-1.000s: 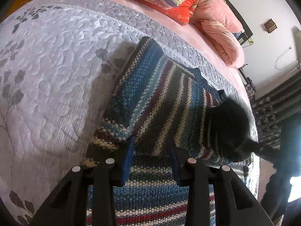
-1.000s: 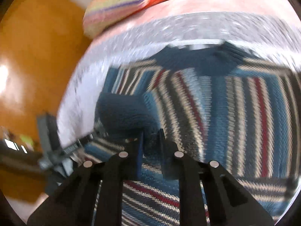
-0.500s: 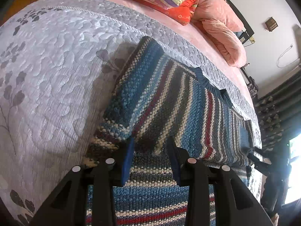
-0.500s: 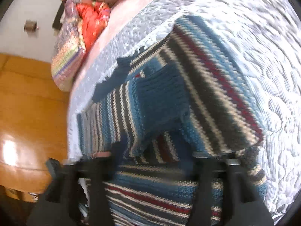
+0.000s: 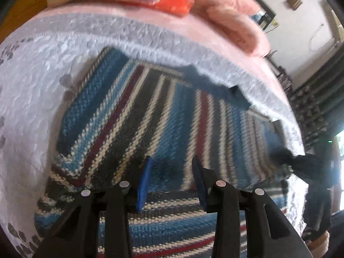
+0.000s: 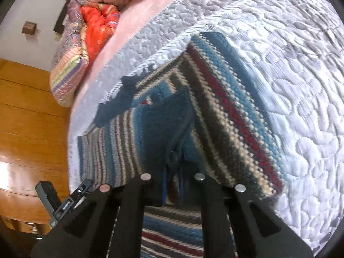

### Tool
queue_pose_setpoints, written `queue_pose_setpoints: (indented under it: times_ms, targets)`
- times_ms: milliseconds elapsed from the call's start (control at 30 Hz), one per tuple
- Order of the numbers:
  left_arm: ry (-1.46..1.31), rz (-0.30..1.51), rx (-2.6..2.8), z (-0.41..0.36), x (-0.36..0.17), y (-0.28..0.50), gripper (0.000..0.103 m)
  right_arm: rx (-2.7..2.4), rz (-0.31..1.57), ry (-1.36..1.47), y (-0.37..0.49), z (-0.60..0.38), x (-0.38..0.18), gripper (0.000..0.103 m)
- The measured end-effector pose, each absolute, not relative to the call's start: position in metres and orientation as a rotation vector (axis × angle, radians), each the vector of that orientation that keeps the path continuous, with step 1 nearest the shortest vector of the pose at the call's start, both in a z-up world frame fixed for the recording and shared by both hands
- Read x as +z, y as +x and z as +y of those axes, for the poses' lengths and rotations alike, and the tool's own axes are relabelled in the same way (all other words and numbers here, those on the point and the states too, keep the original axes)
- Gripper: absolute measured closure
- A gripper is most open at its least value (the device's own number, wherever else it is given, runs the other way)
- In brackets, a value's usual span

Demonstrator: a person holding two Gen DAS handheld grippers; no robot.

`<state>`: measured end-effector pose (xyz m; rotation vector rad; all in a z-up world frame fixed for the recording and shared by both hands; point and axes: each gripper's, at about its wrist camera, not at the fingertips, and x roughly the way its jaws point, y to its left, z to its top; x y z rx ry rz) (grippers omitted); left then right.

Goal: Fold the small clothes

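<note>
Fingers of our right gripper [image 6: 172,179] are pinched nearly together on the dark blue cuff [image 6: 167,126] of the striped sweater [image 5: 163,116]; half a second ago they were spread wide. Our left gripper [image 5: 171,176] remains spread and empty over the knit. We see the sweater lying flat on the grey quilt [image 6: 290,68], collar toward 12 o'clock. We judge the sleeve is now in hand, ready to be drawn inward toward 9 o'clock for the next fold.

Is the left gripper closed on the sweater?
No. In the left wrist view the left gripper has its blue pads wide apart above the striped sweater, with nothing between them.
</note>
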<state>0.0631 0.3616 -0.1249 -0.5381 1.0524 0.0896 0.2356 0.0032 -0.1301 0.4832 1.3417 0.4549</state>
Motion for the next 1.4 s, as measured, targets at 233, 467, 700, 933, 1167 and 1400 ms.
queue_pose_setpoints:
  times_ms: [233, 467, 700, 933, 1167, 1400]
  targets:
    - [-0.62, 1.049, 0.086, 0.373, -0.139, 0.058, 0.066, 0.43, 1.365, 0.442, 0.231, 0.003, -0.154, 0.096]
    - [-0.567, 1.076, 0.098, 0.364, -0.115, 0.044, 0.064, 0.497, 1.285, 0.376, 0.207, -0.004, -0.115, 0.061]
    - [-0.416, 1.154, 0.117, 0.372, -0.087, -0.048, 0.047, 0.582, 1.2, 0.217, 0.107, -0.05, -0.066, 0.048]
    - [-0.492, 1.297, 0.212, 0.388, -0.107, -0.16, 0.047, 0.528, 1.31, 0.15, 0.007, -0.096, -0.086, 0.046]
    - [-0.526, 1.362, 0.194, 0.372, -0.123, -0.212, 0.047, 0.496, 1.439, 0.235, -0.061, -0.126, -0.119, 0.045]
    - [-0.522, 1.37, 0.166, 0.358, -0.122, -0.231, 0.047, 0.526, 1.489, 0.264, -0.093, -0.121, -0.135, 0.047]
